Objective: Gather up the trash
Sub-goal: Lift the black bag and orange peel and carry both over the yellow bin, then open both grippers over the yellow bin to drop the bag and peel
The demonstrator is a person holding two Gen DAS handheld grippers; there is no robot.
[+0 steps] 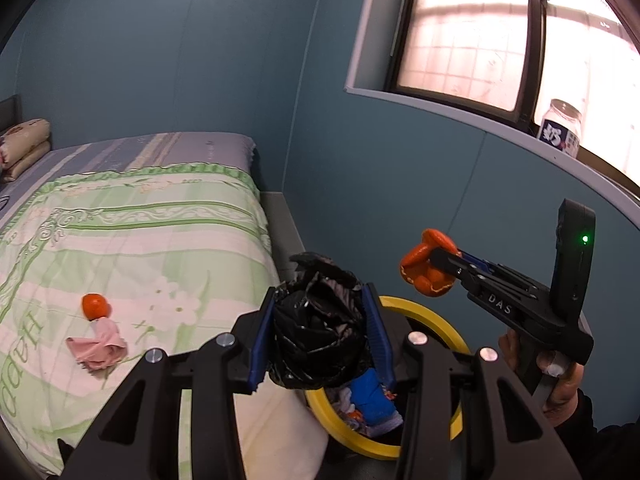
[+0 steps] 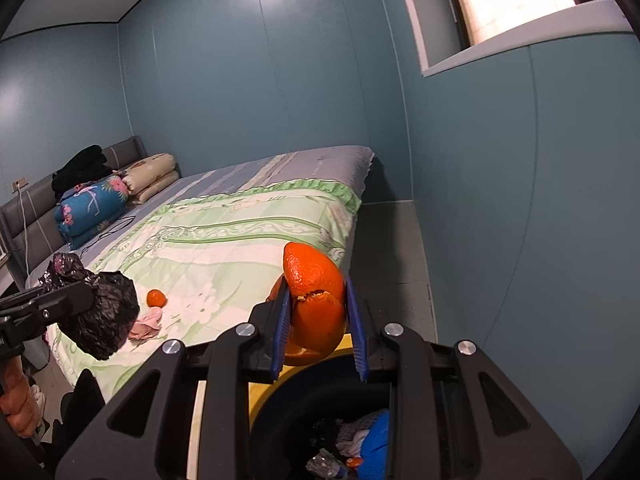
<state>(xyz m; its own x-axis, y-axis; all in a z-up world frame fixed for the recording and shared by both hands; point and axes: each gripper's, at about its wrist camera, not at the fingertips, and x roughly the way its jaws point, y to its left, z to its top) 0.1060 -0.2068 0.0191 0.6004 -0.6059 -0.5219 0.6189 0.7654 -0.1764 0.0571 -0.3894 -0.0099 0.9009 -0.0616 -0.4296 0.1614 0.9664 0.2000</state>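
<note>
My left gripper (image 1: 320, 312) is shut on a crumpled black plastic bag (image 1: 320, 332) and holds it over the yellow-rimmed trash bin (image 1: 420, 312) beside the bed. My right gripper (image 2: 318, 320) is shut on a piece of orange peel (image 2: 316, 304) above the same bin (image 2: 264, 396); in the left wrist view that peel (image 1: 426, 268) hangs to the right of the bag. The bin holds blue and white scraps (image 1: 372, 400). On the green quilt lie a whole orange (image 1: 96, 306) and a pink tissue (image 1: 98, 346), also seen as the orange (image 2: 156, 298) and tissue (image 2: 146, 324) in the right wrist view.
The bed (image 2: 240, 216) fills the left, with folded bedding and pillows (image 2: 92, 204) at its headboard. Blue walls close the corner behind the bin. A jar (image 1: 562, 128) stands on the window sill. A person's hand (image 1: 560, 384) grips the right handle.
</note>
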